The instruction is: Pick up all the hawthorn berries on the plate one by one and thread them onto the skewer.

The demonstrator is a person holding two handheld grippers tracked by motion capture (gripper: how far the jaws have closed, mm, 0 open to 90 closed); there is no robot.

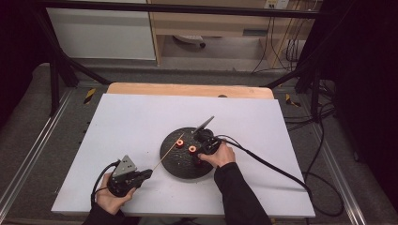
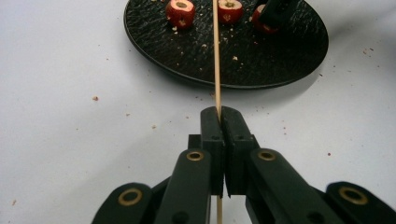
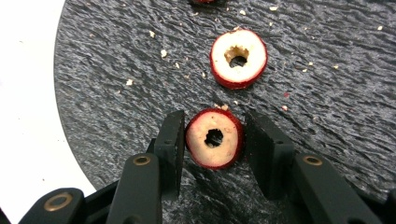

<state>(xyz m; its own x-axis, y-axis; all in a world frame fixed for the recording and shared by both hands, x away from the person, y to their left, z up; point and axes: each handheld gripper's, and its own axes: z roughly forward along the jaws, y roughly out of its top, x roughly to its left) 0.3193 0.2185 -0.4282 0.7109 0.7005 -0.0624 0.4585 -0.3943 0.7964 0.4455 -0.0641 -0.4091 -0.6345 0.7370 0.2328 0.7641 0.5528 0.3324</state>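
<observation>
A round black plate (image 1: 180, 171) lies on the white table and carries three cored red fruits. My left gripper (image 1: 149, 173) rests near the table's front left, shut on a thin wooden skewer (image 1: 166, 154) that slants up over the plate. In the left gripper view the skewer (image 2: 216, 56) runs from the closed left gripper (image 2: 220, 114) across the plate (image 2: 187, 60). My right gripper (image 1: 199, 160) is down on the plate. Its right gripper (image 3: 215, 119) pads hold one cored fruit (image 3: 215, 137), hole facing up. A second cored fruit (image 3: 238, 58) lies just beyond.
Pale crumbs are scattered over the plate (image 3: 116, 84) and a few on the white table (image 2: 70, 116). Black cables trail from both grippers; the right one (image 1: 277, 168) curves off the table's right edge. A wooden edge (image 1: 187, 89) borders the table's far side.
</observation>
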